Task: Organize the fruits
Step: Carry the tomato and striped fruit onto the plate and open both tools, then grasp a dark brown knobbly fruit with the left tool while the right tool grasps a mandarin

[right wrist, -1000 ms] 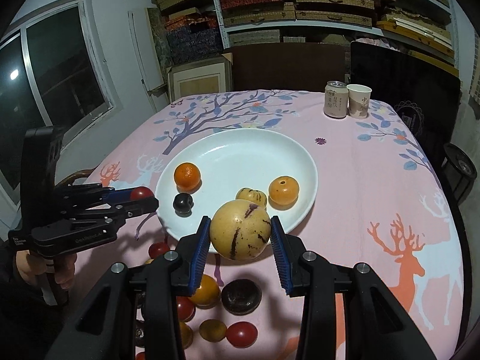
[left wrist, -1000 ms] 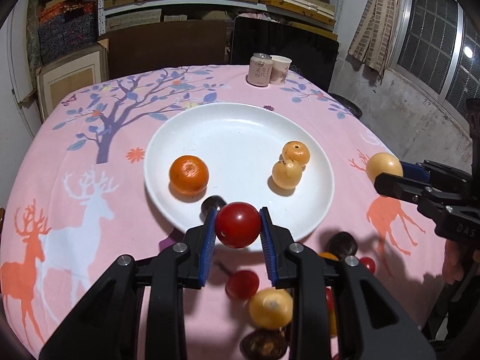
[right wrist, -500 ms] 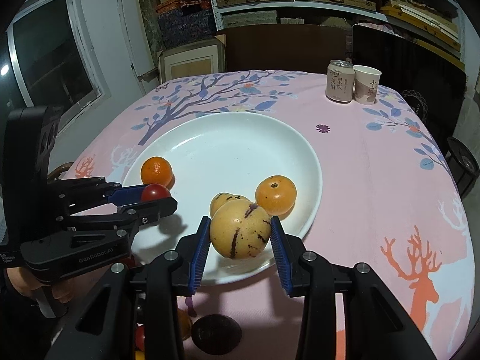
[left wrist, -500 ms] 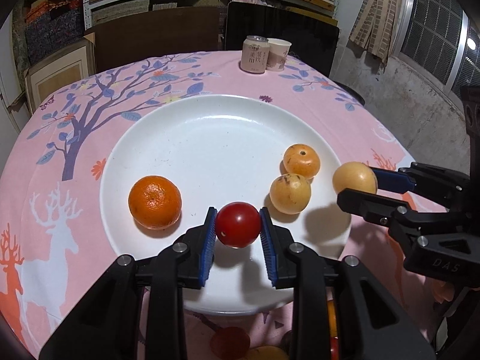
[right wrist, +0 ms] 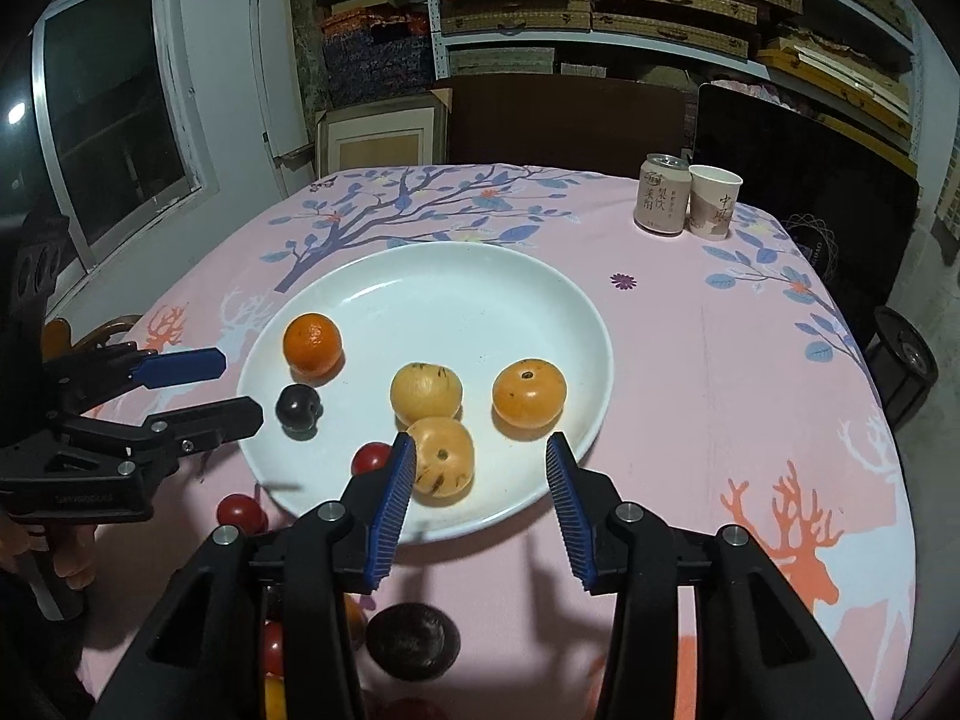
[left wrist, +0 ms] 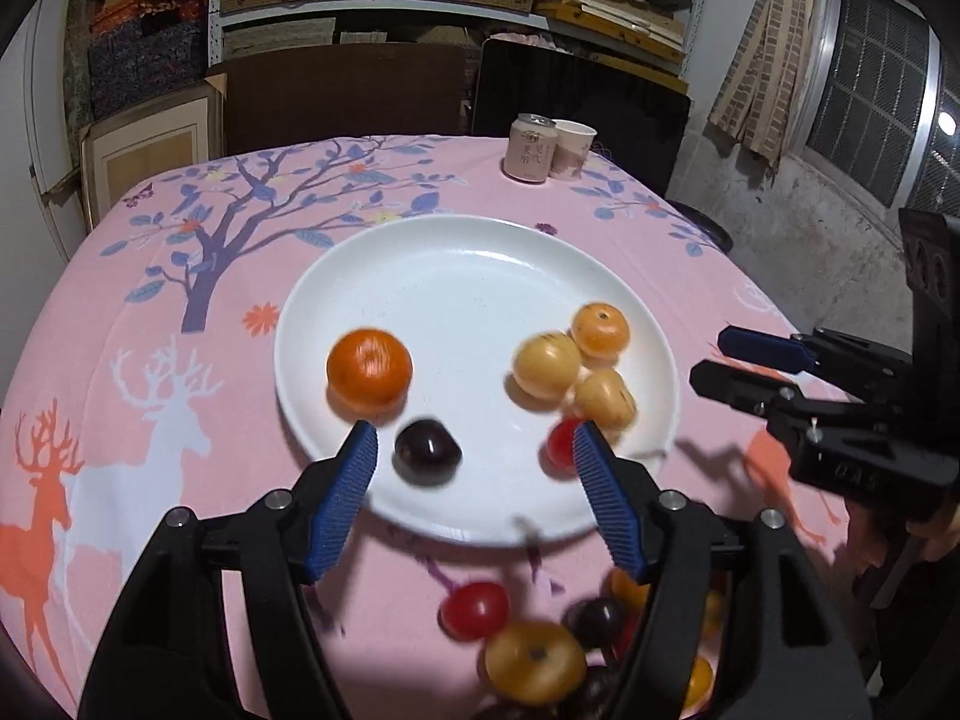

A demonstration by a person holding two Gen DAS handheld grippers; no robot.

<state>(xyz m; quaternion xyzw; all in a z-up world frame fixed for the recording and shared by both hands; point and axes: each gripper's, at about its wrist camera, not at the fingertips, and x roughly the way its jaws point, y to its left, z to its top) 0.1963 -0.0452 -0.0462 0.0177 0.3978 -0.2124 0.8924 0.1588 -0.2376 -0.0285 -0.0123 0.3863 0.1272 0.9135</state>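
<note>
A white plate (left wrist: 480,252) holds an orange (left wrist: 369,369), a dark plum (left wrist: 427,452), a persimmon (left wrist: 600,330) and two yellow fruits (left wrist: 546,365). A red tomato (left wrist: 561,443) lies on the plate just behind the right finger of my left gripper (left wrist: 474,450), whose jaws are opening with nothing gripped. My right gripper (right wrist: 480,450) is opening too. The spotted yellow fruit (right wrist: 443,463) rests on the plate (right wrist: 456,276) beside its left pad, free of the right pad. Each gripper shows in the other's view, the right gripper (left wrist: 714,357) and the left gripper (right wrist: 237,387).
Loose fruits lie on the pink tablecloth in front of the plate: a red tomato (left wrist: 474,609), an amber fruit (left wrist: 534,654), dark ones (right wrist: 413,639). A can (right wrist: 662,202) and a paper cup (right wrist: 714,201) stand at the far edge. Shelves and a chair are behind.
Both grippers opened. The red tomato left the left jaws and now lies on the plate to the right. The spotted yellow fruit dropped from the right jaws onto the plate. The left gripper drew back.
</note>
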